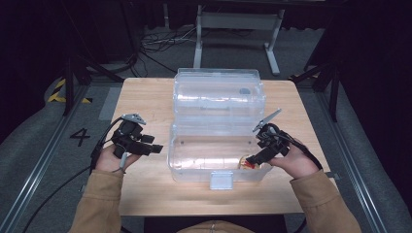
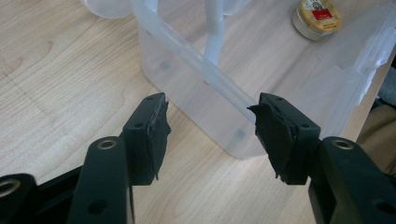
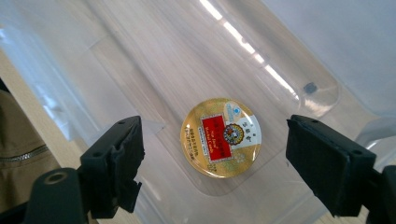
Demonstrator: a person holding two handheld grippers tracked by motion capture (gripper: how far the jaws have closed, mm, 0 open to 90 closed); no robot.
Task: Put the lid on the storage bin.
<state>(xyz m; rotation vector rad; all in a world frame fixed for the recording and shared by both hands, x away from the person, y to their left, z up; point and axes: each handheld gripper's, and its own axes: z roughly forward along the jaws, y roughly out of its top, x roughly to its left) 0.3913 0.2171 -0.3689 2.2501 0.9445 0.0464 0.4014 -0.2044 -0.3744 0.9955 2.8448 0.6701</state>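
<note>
Clear plastic box (image 1: 216, 145) standing open on the wooden surface (image 1: 145, 97), its lid (image 1: 218, 92) folded back on the far side and its latch (image 1: 221, 180) facing the person. A small round tin (image 3: 220, 136) with a gold, red-labelled top lies flat on the box floor, toward the box's right end as the high view shows it (image 1: 248, 162); in the left gripper view it appears through the clear wall at the upper right (image 2: 318, 17).

The right hand-held gripper (image 3: 212, 170) hangs over the right end of the box, its jaws spread wide on either side of the tin and touching nothing; the tin lies free between and below them. The left hand-held gripper (image 2: 210, 135) is held just off the left end of the box, jaws likewise wide apart, aimed at the box's near left corner without contact.

Reading of progress: with the tin resting in the box and neither jaw pair pressing on it, the placing step appears complete. The box remains unclosed, so what looks to be left is swinging the lid forward over the tin and fastening the latch. If instead the tin is to be taken out, the grasp has not yet begun.
</note>
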